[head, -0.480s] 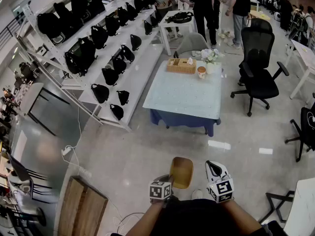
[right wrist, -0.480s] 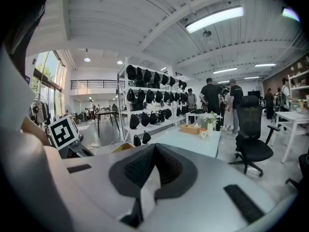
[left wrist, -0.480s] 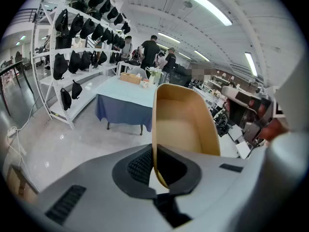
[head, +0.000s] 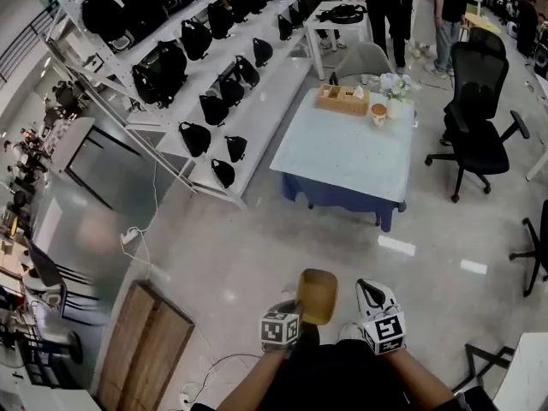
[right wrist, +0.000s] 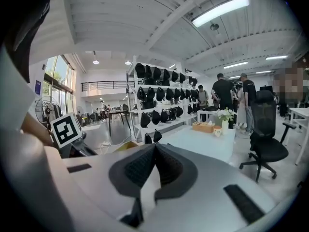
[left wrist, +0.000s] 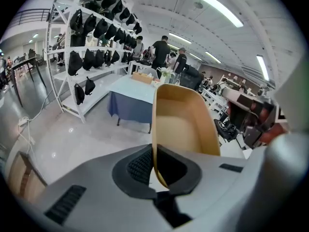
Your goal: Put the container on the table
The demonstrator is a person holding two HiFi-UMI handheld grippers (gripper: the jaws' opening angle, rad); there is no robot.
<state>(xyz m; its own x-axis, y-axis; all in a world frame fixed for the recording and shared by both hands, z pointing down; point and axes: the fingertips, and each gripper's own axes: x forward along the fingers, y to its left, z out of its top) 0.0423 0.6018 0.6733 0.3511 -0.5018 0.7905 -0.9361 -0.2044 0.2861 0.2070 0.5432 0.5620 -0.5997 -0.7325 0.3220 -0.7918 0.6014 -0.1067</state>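
Note:
A tan, tub-shaped container [head: 317,295] hangs in front of me above the floor, its open side facing up. My left gripper [head: 291,308] is shut on the container's [left wrist: 183,124] near rim, the thin wall pinched between the black pads. My right gripper [head: 368,291] hovers just right of the container, shut and empty; its pads meet in the right gripper view [right wrist: 154,146]. The light blue table [head: 351,148] with a dark blue skirt stands a few steps ahead across the floor.
On the table's far end sit a wooden tray [head: 342,99], a paper cup [head: 378,113] and a flower vase [head: 396,88]. White shelving with black bags [head: 214,67] runs along the left. Black office chairs [head: 479,135] stand right. People stand at the back. A wooden panel [head: 145,349] lies at lower left.
The view has shifted: the table and shelves sit further right and higher in the head view. Both grippers and the container keep their places before me.

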